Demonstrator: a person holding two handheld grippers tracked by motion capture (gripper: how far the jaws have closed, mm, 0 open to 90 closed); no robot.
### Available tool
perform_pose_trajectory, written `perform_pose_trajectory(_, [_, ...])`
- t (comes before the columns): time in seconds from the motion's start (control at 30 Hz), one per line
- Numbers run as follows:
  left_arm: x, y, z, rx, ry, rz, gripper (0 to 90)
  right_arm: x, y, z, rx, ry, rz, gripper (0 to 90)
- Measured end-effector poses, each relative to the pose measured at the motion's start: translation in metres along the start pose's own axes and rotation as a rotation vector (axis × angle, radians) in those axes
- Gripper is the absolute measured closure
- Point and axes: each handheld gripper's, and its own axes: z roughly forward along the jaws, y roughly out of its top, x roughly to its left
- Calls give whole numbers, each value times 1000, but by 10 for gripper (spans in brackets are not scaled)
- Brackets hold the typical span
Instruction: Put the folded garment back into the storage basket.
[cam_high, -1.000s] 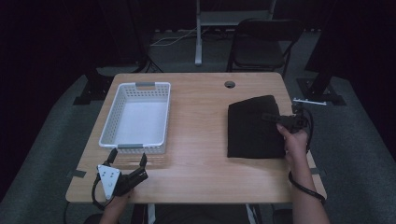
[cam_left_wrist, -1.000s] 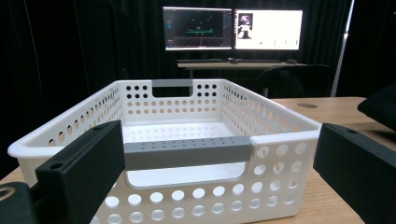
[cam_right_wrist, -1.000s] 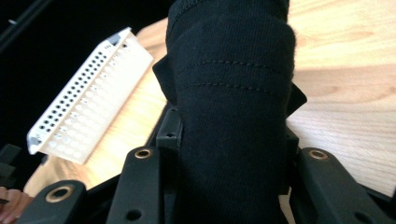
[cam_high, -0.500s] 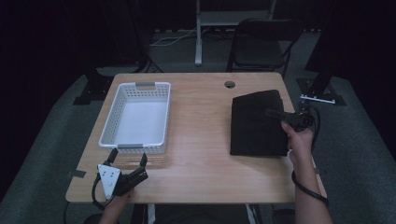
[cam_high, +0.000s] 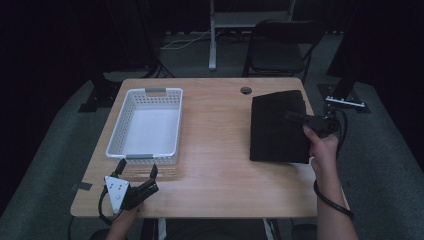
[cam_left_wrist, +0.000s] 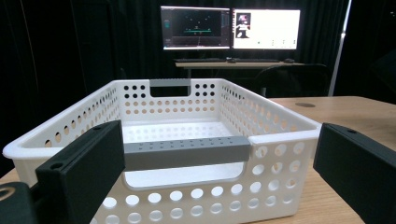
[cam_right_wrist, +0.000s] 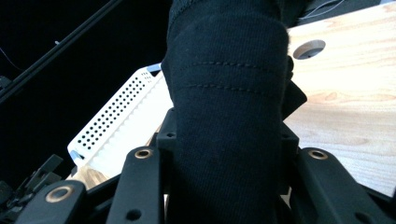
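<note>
A dark room with black drapes surrounds a pale wooden tabletop (cam_high: 215, 150) that fills the middle of the high view; a folding chair (cam_high: 282, 47) stands beyond its far edge at upper centre, and in the left gripper view two lit monitors (cam_left_wrist: 231, 28) glow at the top of the frame. A white perforated basket (cam_high: 147, 125) with grey handles sits left of centre on the tabletop, nothing inside it; in the left gripper view it takes up most of the frame. A black folded cloth (cam_high: 277, 127) lies flat at the right of centre, near the tabletop's right edge. The right gripper (cam_high: 300, 118), held by a hand (cam_high: 322, 147) at the right of the frame, reaches over the cloth's right side; in the right gripper view a thick fold of the cloth (cam_right_wrist: 229, 116) stands between the jaws, which are closed onto it. The left gripper (cam_high: 136, 172) rests at the lower left of the high view, just before the basket's near end, jaws spread wide and holding nothing. A small round grommet hole (cam_high: 245, 90) sits near the far edge
</note>
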Motion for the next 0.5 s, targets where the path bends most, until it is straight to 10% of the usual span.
perform_pose_trajectory(0.5, [0,0,0,1,-10,1,34,16,12,-11,-73,84,-7,603])
